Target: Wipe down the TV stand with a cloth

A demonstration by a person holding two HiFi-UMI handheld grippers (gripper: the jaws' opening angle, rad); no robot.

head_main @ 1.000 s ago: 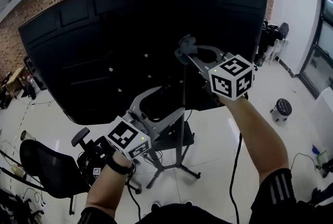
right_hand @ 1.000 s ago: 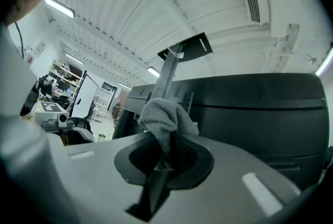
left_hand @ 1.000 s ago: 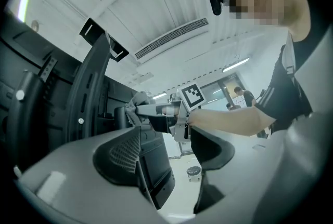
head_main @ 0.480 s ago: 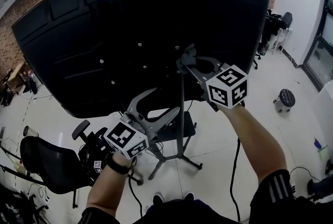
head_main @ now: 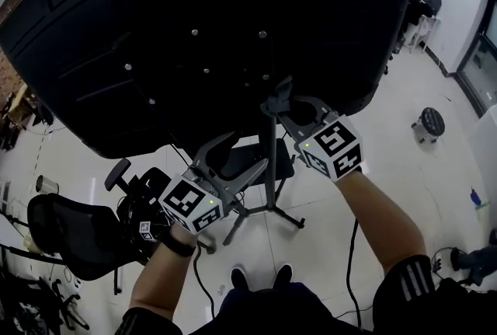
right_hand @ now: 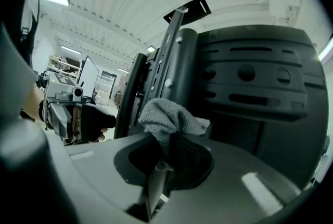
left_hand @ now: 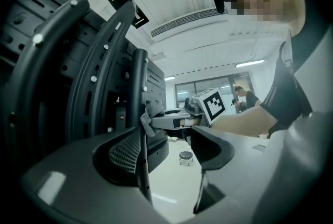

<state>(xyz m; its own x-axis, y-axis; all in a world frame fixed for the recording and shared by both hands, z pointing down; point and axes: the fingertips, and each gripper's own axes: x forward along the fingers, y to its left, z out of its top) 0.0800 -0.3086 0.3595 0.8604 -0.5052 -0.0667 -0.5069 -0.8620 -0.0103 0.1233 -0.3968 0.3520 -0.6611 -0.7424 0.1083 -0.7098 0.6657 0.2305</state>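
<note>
From the head view, the TV stand (head_main: 269, 178) has its long pole upright, rising from splayed legs on the white floor (head_main: 373, 170) to the back of a big black TV (head_main: 233, 15). The left gripper (head_main: 247, 155) sits low beside the pole. The right gripper (head_main: 278, 96) is higher, its tips at the pole just beneath the TV. An office chair (head_main: 70, 236) stands to the left and a round stool (head_main: 431, 123) far right.

In the left gripper view, the jaws are spread apart with nothing clamped. The pole runs vertically close against the left-hand jaw. Beyond it, a gray cloth (left_hand: 150, 116) touches the pole.

In the right gripper view, the jaws are clenched on the cloth. Its bunched end sticks out past the tips and presses toward the stand's upright bracket, with the TV's back to the right.
</note>
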